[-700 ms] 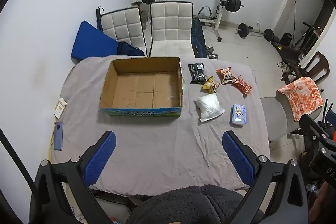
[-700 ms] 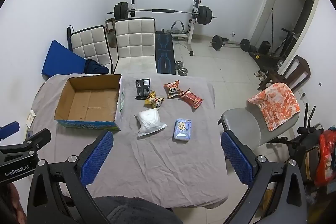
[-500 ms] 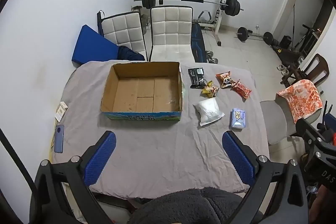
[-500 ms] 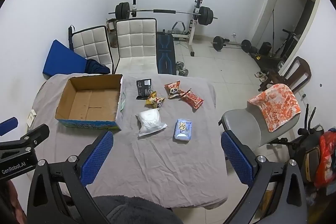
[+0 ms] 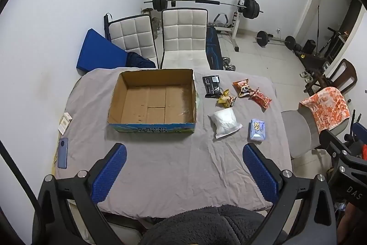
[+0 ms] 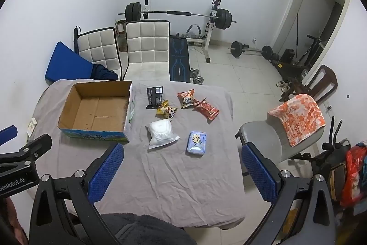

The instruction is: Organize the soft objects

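Packets lie loose to the right of the empty cardboard box, ready to go in: white pouch and blue tissue pack nearest me. I hold my left gripper and right gripper high over the near table edge, jaws spread wide and empty, to survey before choosing.

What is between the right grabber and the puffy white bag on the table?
Nothing visible. The right gripper hangs open above bare grey tablecloth, and the puffy white plastic bag lies just beyond it. The blue tissue pack sits beside the bag, not in the way.
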